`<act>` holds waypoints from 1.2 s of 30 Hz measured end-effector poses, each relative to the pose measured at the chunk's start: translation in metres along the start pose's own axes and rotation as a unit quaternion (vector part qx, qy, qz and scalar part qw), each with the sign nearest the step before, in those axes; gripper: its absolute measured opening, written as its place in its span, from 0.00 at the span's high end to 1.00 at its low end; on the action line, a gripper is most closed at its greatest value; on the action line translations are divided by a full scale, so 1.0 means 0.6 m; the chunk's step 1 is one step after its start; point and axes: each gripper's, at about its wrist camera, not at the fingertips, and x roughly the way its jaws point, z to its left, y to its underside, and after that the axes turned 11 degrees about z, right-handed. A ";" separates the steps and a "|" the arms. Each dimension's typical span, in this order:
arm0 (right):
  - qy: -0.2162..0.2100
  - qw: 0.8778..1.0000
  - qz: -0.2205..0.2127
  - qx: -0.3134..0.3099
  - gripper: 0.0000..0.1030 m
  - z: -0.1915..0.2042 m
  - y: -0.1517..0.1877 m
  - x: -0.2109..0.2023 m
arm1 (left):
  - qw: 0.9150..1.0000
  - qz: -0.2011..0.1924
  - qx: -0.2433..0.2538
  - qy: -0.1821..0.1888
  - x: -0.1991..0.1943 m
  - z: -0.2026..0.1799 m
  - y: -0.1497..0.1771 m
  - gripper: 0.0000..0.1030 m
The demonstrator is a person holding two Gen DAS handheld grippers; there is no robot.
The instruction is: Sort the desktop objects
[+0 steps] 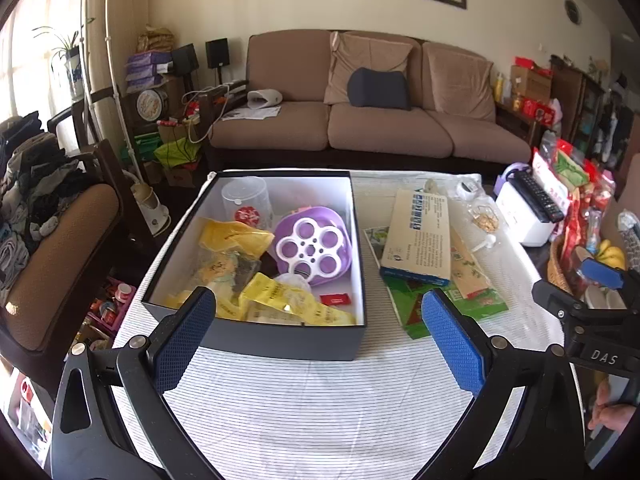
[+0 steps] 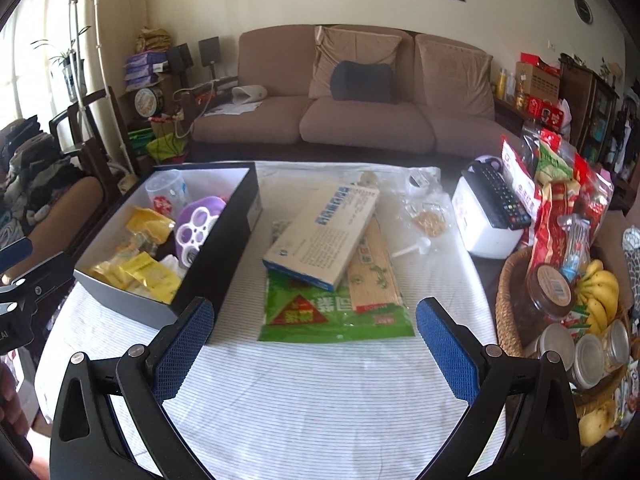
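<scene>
1. My left tongs (image 1: 320,340) and right tongs (image 2: 316,344) both gape empty above the striped counter (image 2: 320,400).
2. Unsorted: flat carton (image 2: 320,236) stacked on green packet (image 2: 336,316), beside the storage box (image 1: 280,340).
3. Risk: lifting the carton may drag the packet.
4. Bare cloth lies nearest me; the basket (image 2: 508,320) crowds the right edge.

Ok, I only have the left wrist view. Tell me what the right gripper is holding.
Observer: Nothing; the right gripper is open, with nothing between its fingers.
Operator: Say what lies straight ahead of it.
Observer: A green packet, flat on the striped cloth, its far end under the blue-and-white box.
Operator: Now list what the basket holds.
Observer: The wicker basket holds bananas, a brown-lidded jar and silver-lidded jars.
</scene>
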 end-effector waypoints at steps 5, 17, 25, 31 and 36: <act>-0.010 1.000 -0.001 -0.011 0.00 0.032 -0.012 -0.003 | 1.000 0.002 -0.015 -0.009 0.000 0.042 -0.001 0.00; -0.050 0.999 0.006 -0.020 0.07 0.081 -0.030 0.032 | 0.999 0.014 -0.024 -0.021 0.044 0.113 0.005 0.26; -0.086 0.996 0.020 -0.023 0.78 0.080 -0.044 0.060 | 0.999 0.039 -0.024 0.011 0.083 0.119 0.001 0.82; -0.088 0.996 0.017 -0.023 0.79 0.060 -0.046 0.069 | 0.998 0.042 -0.019 0.029 0.102 0.109 -0.002 0.89; -0.070 0.997 0.003 -0.010 0.27 0.000 -0.048 0.068 | 0.998 0.038 -0.025 0.049 0.116 0.087 -0.009 0.37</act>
